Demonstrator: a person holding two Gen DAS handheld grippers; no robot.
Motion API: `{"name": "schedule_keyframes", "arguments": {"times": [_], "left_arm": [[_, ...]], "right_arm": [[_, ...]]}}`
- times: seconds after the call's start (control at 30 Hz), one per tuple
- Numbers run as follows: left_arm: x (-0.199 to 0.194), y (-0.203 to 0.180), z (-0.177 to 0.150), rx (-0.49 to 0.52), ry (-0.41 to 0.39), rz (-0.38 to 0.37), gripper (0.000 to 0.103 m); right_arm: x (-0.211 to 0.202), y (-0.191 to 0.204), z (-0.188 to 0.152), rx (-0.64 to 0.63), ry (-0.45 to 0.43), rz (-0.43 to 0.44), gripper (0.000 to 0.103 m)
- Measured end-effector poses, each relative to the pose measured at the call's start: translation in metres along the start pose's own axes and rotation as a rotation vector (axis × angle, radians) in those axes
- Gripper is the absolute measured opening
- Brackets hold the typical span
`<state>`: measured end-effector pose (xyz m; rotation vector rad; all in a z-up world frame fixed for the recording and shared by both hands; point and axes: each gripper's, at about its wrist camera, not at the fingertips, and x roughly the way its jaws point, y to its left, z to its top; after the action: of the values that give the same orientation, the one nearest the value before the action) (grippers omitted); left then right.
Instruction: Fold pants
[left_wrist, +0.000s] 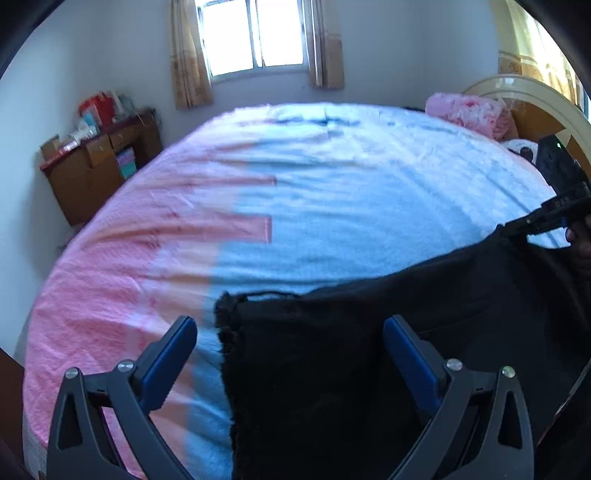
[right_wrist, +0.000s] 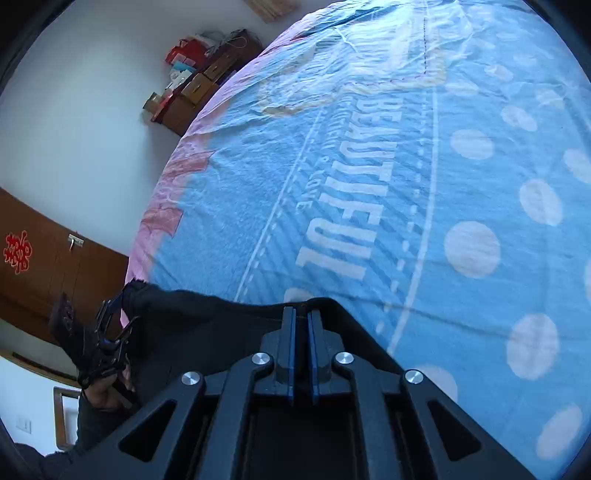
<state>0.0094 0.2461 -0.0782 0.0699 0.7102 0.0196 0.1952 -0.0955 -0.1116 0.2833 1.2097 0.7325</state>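
Observation:
Black pants (left_wrist: 332, 350) lie across the near part of a pink and blue bed sheet (left_wrist: 332, 203). My left gripper (left_wrist: 288, 325) stands wide open over the pants' frayed left edge, its fingers touching no cloth that I can see. At the far right my right gripper (left_wrist: 517, 229) pinches the pants' upper edge and lifts it. In the right wrist view the right gripper (right_wrist: 301, 314) has its blue pads almost together, and the black cloth (right_wrist: 207, 325) rises in a peak to them. The left gripper (right_wrist: 114, 317) shows at the left beside the pants' corner, held by a hand (right_wrist: 107, 391).
The sheet (right_wrist: 369, 184) spreads far ahead, printed with letters and dots. A wooden desk with boxes (left_wrist: 99, 166) stands by the far left wall. A pink blanket (left_wrist: 469, 110) lies by the headboard (left_wrist: 535, 99). A brown wooden door (right_wrist: 55, 266) is at the left.

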Motion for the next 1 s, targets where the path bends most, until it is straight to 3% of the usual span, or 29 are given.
{"name": "schedule_keyframes", "arguments": {"times": [0.03,0.07,0.1,0.23,0.33,0.43,0.57,0.8,0.87,1.0], "left_arm": [[-0.008,-0.003,0.001,0.008,-0.016,0.015,0.103],[-0.016,-0.007,0.002,0.015,-0.034,0.021,0.103],[-0.023,-0.011,0.004,0.017,-0.052,0.013,0.103],[-0.045,-0.051,0.010,0.045,-0.106,-0.106,0.103],[-0.042,-0.091,0.014,0.086,-0.094,-0.204,0.103],[-0.033,-0.145,0.019,0.147,-0.066,-0.328,0.103],[-0.030,-0.208,0.025,0.219,-0.045,-0.436,0.103],[-0.030,-0.302,0.020,0.325,-0.018,-0.614,0.103],[-0.032,-0.323,0.016,0.371,-0.034,-0.649,0.103],[-0.026,-0.344,0.011,0.428,-0.039,-0.647,0.103]], "right_arm": [[-0.007,0.000,-0.003,-0.005,-0.013,-0.012,0.030],[-0.022,-0.001,-0.009,-0.016,-0.038,-0.036,0.048],[-0.032,-0.001,-0.014,-0.020,-0.055,-0.052,0.053],[-0.094,-0.011,-0.059,-0.002,-0.151,-0.114,0.053],[-0.139,-0.020,-0.105,0.035,-0.225,-0.127,0.053],[-0.182,-0.045,-0.153,0.107,-0.294,-0.204,0.053],[-0.252,-0.095,-0.214,0.301,-0.425,-0.272,0.053],[-0.389,-0.170,-0.325,0.629,-0.768,-0.460,0.053],[-0.403,-0.183,-0.336,0.665,-0.807,-0.431,0.053],[-0.414,-0.203,-0.335,0.700,-0.834,-0.421,0.053]]}}
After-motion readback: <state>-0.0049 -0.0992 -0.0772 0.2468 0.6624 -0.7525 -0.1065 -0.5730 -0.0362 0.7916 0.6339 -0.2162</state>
